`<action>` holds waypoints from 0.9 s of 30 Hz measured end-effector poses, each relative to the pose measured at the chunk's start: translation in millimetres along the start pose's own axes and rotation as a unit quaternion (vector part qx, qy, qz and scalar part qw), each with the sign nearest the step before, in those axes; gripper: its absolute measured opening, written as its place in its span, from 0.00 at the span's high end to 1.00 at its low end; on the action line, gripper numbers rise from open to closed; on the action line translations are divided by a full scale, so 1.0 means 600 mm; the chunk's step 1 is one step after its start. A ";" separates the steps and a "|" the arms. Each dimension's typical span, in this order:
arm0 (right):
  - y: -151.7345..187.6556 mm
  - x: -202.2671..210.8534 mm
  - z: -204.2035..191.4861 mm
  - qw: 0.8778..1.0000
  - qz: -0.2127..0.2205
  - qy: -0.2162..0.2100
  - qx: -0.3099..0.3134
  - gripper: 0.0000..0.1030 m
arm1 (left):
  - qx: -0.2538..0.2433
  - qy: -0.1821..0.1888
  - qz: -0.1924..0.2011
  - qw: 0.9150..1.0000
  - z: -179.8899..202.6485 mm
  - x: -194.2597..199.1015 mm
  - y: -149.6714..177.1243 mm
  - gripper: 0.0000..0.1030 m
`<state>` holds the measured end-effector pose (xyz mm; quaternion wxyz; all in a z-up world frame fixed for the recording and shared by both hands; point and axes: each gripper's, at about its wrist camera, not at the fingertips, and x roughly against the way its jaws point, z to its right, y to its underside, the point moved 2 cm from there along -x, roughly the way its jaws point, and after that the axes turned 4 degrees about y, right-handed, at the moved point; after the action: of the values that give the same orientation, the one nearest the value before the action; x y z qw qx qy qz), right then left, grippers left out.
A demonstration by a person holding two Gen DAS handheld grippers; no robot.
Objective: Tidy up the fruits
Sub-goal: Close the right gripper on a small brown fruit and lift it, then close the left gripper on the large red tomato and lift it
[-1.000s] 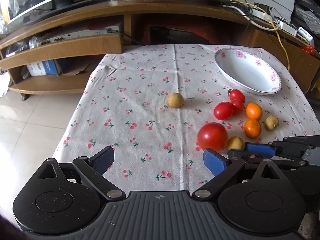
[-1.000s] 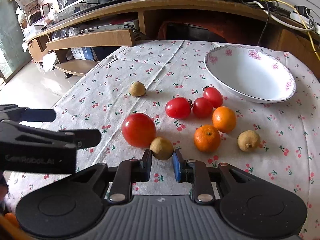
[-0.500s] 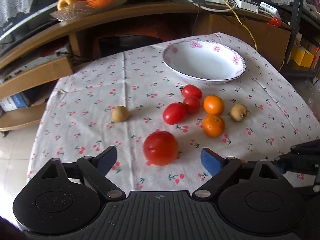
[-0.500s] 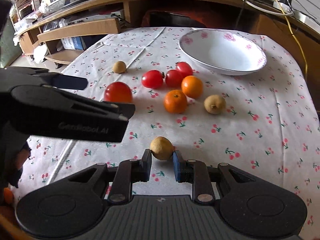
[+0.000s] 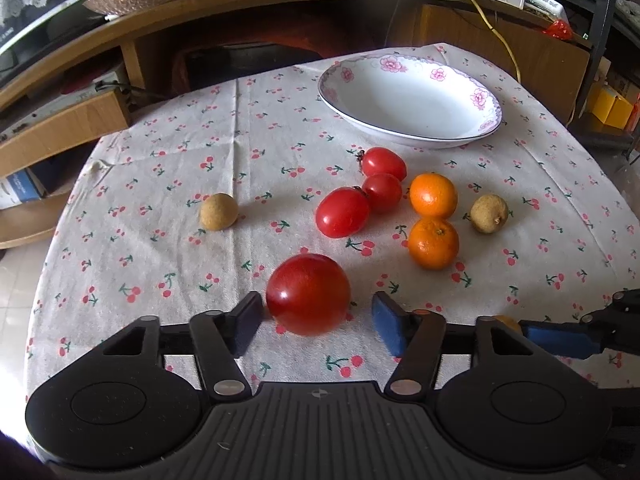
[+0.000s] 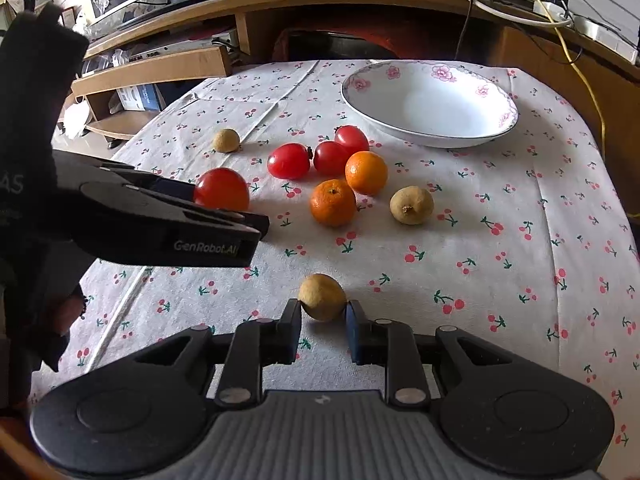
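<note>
Left wrist view shows the left gripper brought in low around the large tomato; a second ago that tomato lay well ahead and off to the right of wide-spread fingers. The jaws are parted, one pad just beside the fruit's left flank, the other with a gap on the right. Judging by this, a grasp on the tomato is the step in hand. The right gripper has lifted its longan away from the tomato's side and holds it pinched between both pads, clear of the cluster. The tomato is round, glossy and deep red, resting on the cherry-print tablecloth, nearer than the three small tomatoes and two tangerines. The floral bowl sits empty at the far side.
</note>
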<state>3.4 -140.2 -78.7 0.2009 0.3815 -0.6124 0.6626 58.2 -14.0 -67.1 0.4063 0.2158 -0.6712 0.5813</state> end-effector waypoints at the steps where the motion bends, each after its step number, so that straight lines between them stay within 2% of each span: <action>1: -0.001 -0.001 0.001 1.000 0.001 0.000 -0.003 0.75 | 0.002 -0.001 -0.001 1.000 -0.001 -0.001 0.000 0.28; 3: -0.002 -0.001 0.003 1.000 0.002 -0.003 -0.007 0.75 | 0.010 0.004 -0.005 1.000 -0.004 -0.005 0.002 0.14; 7: -0.002 -0.002 0.002 1.000 0.004 -0.010 -0.001 0.70 | 0.003 0.002 -0.003 1.000 -0.004 -0.006 0.009 0.08; 12: 0.003 -0.002 -0.004 0.999 0.009 -0.030 0.006 0.53 | 0.005 -0.005 -0.003 1.000 -0.010 -0.011 0.009 0.00; 15: 0.009 0.000 -0.002 0.999 0.021 -0.036 0.005 0.53 | 0.024 0.006 -0.003 1.000 -0.022 -0.015 0.008 0.00; 22: 0.007 0.002 0.010 0.998 0.022 -0.052 -0.025 0.53 | 0.021 0.005 0.014 1.000 -0.018 -0.014 0.016 0.00; 27: 0.008 0.005 0.012 0.999 0.025 -0.041 -0.024 0.53 | 0.020 0.002 0.025 1.000 -0.016 -0.013 0.019 0.00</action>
<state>-0.2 -148.4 -79.8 0.1681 0.3884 -0.6454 0.6359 56.9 -3.9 -80.4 0.3891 0.2059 -0.6639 0.6046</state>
